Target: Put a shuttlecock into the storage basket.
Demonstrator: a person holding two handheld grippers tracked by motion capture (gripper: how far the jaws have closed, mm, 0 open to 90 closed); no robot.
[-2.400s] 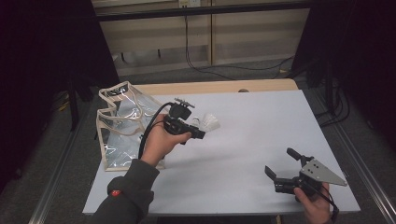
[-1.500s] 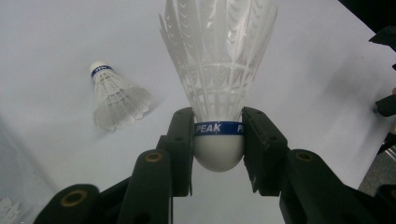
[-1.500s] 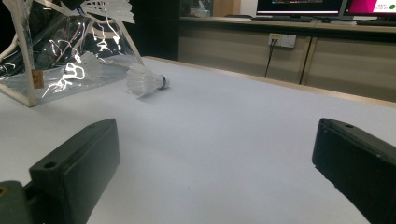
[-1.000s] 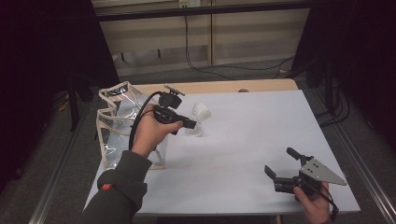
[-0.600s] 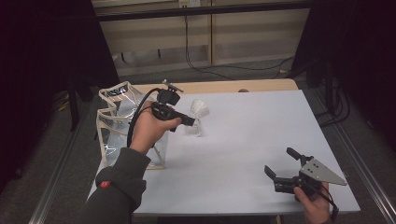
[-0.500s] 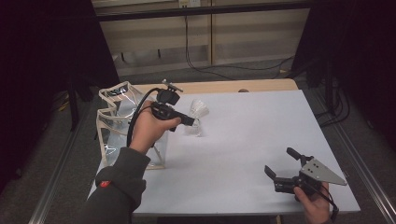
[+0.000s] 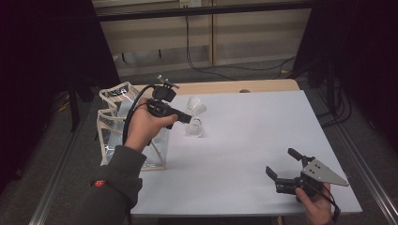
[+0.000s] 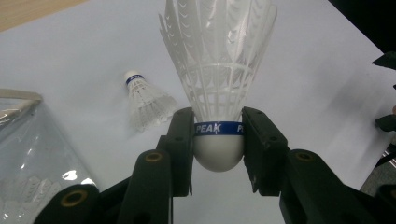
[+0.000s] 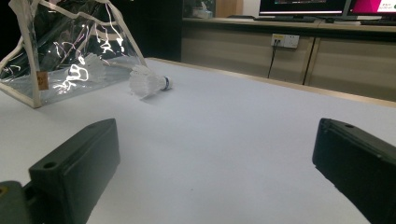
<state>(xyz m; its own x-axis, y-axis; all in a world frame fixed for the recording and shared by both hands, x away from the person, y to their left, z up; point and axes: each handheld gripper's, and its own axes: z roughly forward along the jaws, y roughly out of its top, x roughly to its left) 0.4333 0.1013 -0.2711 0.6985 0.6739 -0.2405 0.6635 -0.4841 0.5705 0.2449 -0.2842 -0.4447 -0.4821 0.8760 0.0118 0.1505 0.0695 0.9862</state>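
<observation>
My left gripper [image 7: 188, 117] is shut on the white cork of a feathered shuttlecock [image 7: 197, 106] and holds it above the table's back left. In the left gripper view the jaws [image 8: 218, 122] clamp the cork at its blue "PEAK" band, and the shuttlecock [image 8: 217, 60] has its feathers pointing away. A second shuttlecock [image 7: 193, 128] [image 8: 147, 100] [image 9: 147, 81] lies on its side on the white table just below. My right gripper [image 7: 281, 162] [image 9: 215, 158] rests open and empty near the front right.
A clear plastic bag [image 7: 115, 126] [image 8: 28, 158] [image 9: 70, 51] with beige trim stands at the table's left edge [image 7: 155, 187], beside my left hand. White shapes show through its wall; I cannot tell what they are. Cables and cabinets lie beyond the far edge.
My left gripper has carried the held shuttlecock a little back and to the left, uncovering the one lying on the table. Over the last second it barely moves. The right gripper stays put.
</observation>
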